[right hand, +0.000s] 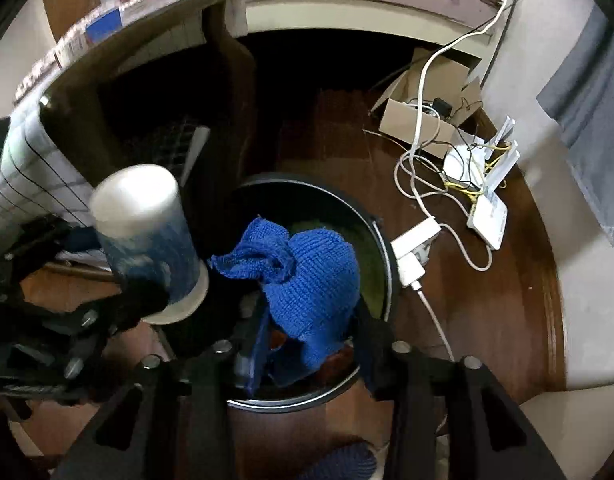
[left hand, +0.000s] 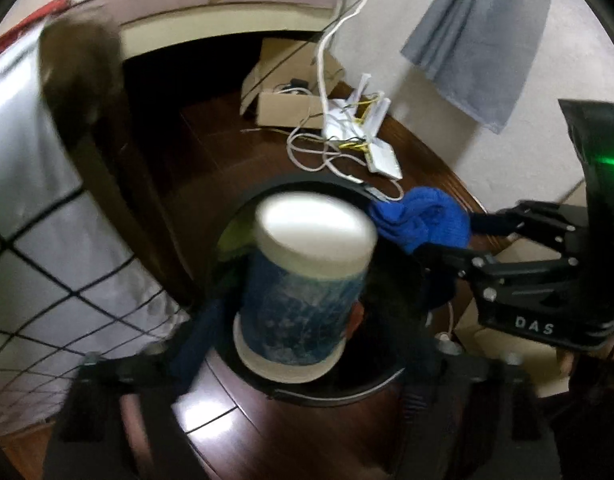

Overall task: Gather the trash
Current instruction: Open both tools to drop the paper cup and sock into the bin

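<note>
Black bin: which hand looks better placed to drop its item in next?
Probably right, though it's close. The blue knitted cloth hangs over the bin between the open fingers of the right gripper, while from that view the white-lidded canister sits beyond the rim's left side.

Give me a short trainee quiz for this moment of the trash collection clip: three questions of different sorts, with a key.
1. Multiple choice: what hangs between the fingers of the right gripper?
A. a grey towel
B. a blue knitted cloth
C. a white cable
2. True or false: the canister between the fingers of the left gripper has a black lid.
3. Short answer: what open container sits on the floor under both items?

Key: 1 B. 2 False, the lid is white. 3 The round black bin.
</note>
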